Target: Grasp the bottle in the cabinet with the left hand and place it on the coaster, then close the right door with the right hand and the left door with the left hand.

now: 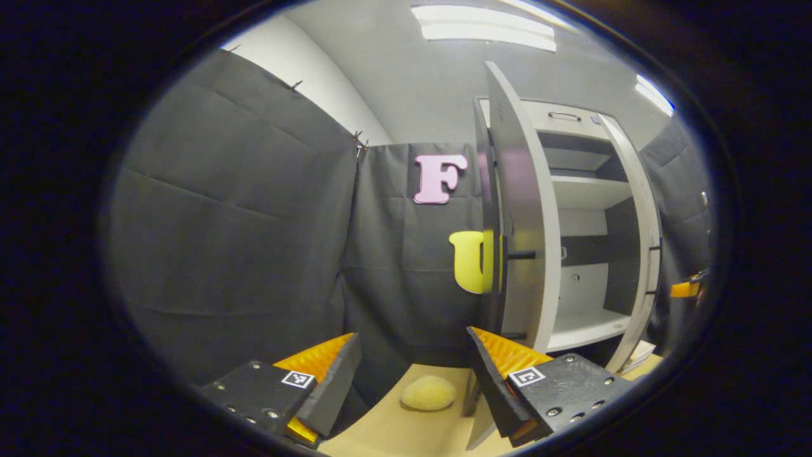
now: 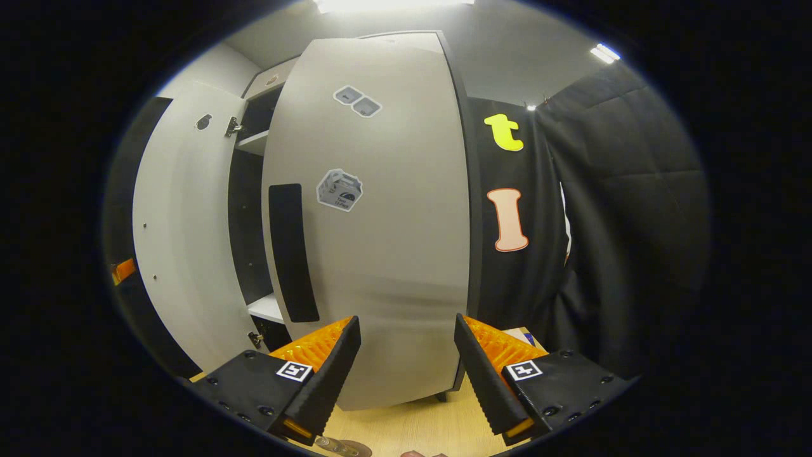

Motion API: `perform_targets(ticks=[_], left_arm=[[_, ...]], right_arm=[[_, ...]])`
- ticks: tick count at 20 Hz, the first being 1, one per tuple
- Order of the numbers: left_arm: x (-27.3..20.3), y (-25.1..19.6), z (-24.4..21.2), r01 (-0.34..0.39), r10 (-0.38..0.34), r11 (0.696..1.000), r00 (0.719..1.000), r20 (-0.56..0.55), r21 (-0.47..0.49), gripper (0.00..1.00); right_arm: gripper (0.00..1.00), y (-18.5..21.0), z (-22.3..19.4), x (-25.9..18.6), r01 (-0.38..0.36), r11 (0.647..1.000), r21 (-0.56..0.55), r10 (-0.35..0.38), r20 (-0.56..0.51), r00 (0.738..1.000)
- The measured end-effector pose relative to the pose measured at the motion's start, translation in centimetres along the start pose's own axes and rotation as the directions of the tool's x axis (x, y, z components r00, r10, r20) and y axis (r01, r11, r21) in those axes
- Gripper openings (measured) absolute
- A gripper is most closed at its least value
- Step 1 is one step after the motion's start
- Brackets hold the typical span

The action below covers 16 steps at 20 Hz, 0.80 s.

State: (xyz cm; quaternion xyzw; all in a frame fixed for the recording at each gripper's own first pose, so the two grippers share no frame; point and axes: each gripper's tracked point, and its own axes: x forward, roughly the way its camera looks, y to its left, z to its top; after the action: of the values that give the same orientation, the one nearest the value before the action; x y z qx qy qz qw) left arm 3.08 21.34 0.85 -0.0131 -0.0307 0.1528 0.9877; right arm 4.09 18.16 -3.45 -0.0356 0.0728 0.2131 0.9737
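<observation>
Where the right gripper view cuts off at the bottom, a small round metallic thing [image 2: 342, 447] lies on the wooden tabletop [image 2: 431, 422] just under the right gripper [image 2: 406, 355] — too little of it shows to say whether it is the coaster or part of the bottle, and the bottle cannot be made out with any certainty in either view. A pale yellowish rounded lump [image 1: 428, 392] sits on the tabletop [image 1: 393, 431] between the fingers of the left gripper [image 1: 412, 368]; what it is cannot be told.

Both grippers have their fingers spread apart with nothing between them. In the left gripper view the cabinet [image 1: 590, 235] stands to the right, its shelves bare where they can be seen, its lower edge hidden behind the gripper's own finger. The left door [image 1: 517, 209] stands upright and swung well out, seen nearly edge-on, its long axis vertical. A bit of the other gripper [image 1: 688, 287] peeks in at the far right edge, beside the cabinet.

In the right gripper view the right door [image 2: 380, 216] looms close ahead — upright, bearing a few stickers and a dark vertical handle strip [image 2: 292, 251], and partly shut, covering most of the cabinet's inside. Beyond it the left door [image 2: 184, 235] hangs open.
</observation>
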Motion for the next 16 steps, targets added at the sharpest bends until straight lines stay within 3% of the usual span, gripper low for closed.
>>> perform_targets(ticks=[1,6,10,11,14,15,16], left_arm=[[1.0,0.5,1.0,0.002,-0.002,1.000,1.000,0.020,-0.022,0.95],[5.4,3.1,4.3,-0.003,0.005,0.999,0.997,0.074,-0.036,0.95],[8.1,2.4,4.3,0.062,-0.061,0.998,0.997,0.055,-0.023,1.00],[8.8,1.8,4.1,0.087,-0.085,0.995,0.995,0.046,-0.043,0.95],[10.7,0.2,2.7,0.148,-0.148,0.985,0.989,0.008,-0.084,0.94],[11.0,-0.6,2.1,0.167,-0.168,0.983,0.986,-0.006,-0.079,1.00],[11.3,-1.5,1.8,0.187,-0.188,0.980,0.982,-0.018,-0.069,0.94]], right_arm=[[0.95,-0.2,-0.1,-0.1,0.007,1.000,0.003,-0.007,-0.003,1.000],[0.95,-1.6,-0.7,-0.9,0.054,0.998,0.012,-0.054,-0.012,0.998],[0.95,-2.8,-1.5,-1.6,0.095,0.995,0.034,-0.094,-0.030,0.995],[0.95,-3.1,-1.6,-1.7,0.105,0.994,0.038,-0.104,-0.035,0.994],[0.95,-3.9,-1.8,-2.1,0.130,0.990,0.047,-0.128,-0.043,0.991],[0.95,-4.2,-1.8,-2.2,0.138,0.989,0.047,-0.135,-0.045,0.990],[0.95,-4.4,-1.9,-2.2,0.142,0.989,0.048,-0.140,-0.048,0.989]])
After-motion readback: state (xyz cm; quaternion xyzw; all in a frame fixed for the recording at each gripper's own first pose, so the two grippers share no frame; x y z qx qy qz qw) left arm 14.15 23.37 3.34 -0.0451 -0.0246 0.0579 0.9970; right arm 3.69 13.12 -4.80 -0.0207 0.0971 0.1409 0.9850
